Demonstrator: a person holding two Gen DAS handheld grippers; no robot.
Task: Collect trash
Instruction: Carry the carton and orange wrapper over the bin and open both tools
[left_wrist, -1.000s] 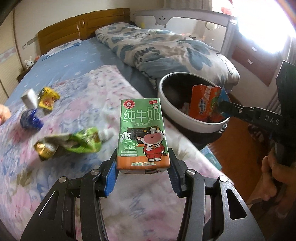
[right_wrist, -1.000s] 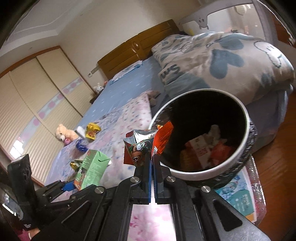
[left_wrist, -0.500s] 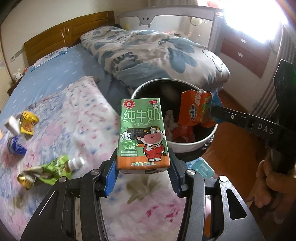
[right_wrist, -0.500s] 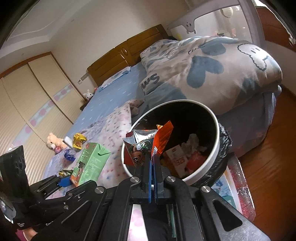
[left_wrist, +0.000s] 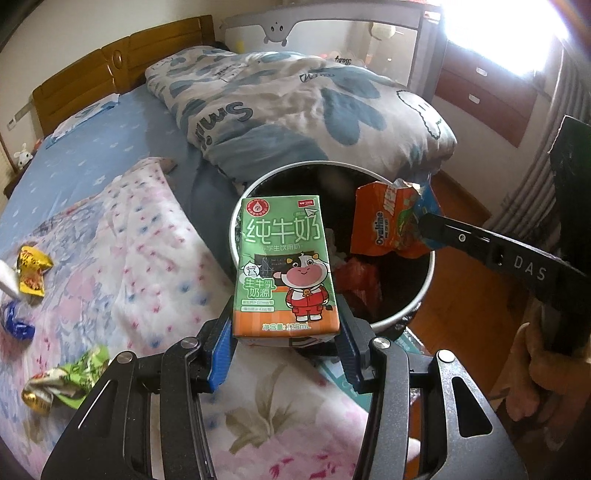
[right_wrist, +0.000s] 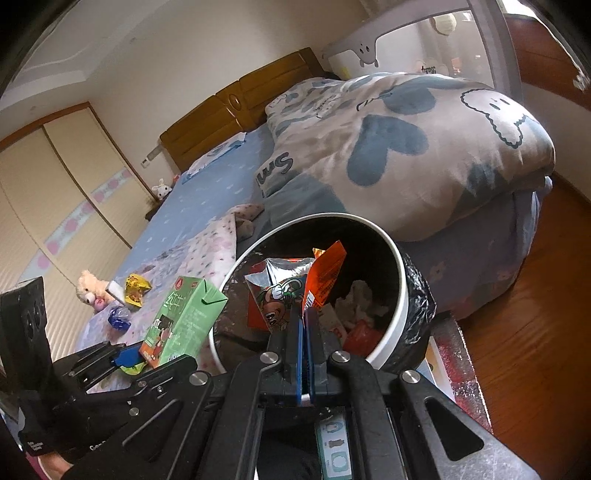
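Note:
My left gripper (left_wrist: 286, 332) is shut on a green milk carton (left_wrist: 286, 266) and holds it upright at the near rim of the trash bin (left_wrist: 236, 251). The carton also shows in the right wrist view (right_wrist: 181, 325). My right gripper (right_wrist: 304, 325) is shut on an orange snack wrapper (right_wrist: 295, 284) and holds it over the bin's mouth (right_wrist: 400, 291). In the left wrist view the wrapper (left_wrist: 384, 221) hangs above the bin's right side. The white-rimmed bin has a black liner and holds some trash.
On the floral blanket (left_wrist: 140, 236) lie a yellow wrapper (left_wrist: 33, 269), a blue wrapper (left_wrist: 16, 321) and a green pouch (left_wrist: 70, 380). A folded quilt (left_wrist: 295, 103) lies behind the bin. Wooden floor (right_wrist: 535, 332) is to the right. A plush toy (right_wrist: 88, 291) sits at the bed's far edge.
Both grippers have moved toward the bin. The carton now stands at the bin's near rim, and the wrapper is over the opening. The loose wrappers have slid left in view.

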